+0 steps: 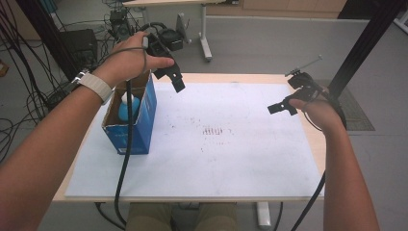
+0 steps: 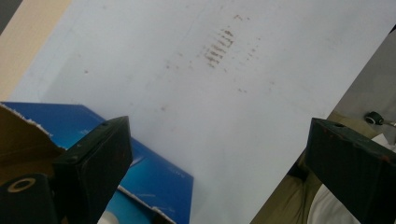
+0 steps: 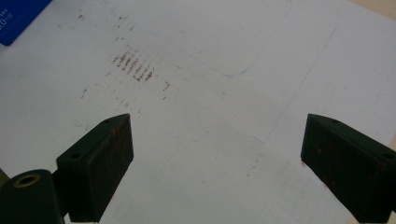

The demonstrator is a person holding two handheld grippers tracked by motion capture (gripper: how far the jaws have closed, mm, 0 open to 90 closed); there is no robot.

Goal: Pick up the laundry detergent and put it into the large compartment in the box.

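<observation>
Overhead, both the left gripper (image 1: 176, 80) and right gripper (image 1: 281, 108) gape empty above the stained white sheet (image 1: 231, 144) beside the blue box (image 1: 139, 126).

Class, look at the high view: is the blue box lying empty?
No. The open blue box holds a blue-and-white object, seen through its top.

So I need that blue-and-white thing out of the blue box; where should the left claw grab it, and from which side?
Probably from straight above. The blue box stands upright with its top open, and its walls close off the sides of the blue-and-white object. Its rounded white top is the part that shows, so closing the jaws across it seems best. The left claw is open and hangs beside the box's far end.
</observation>
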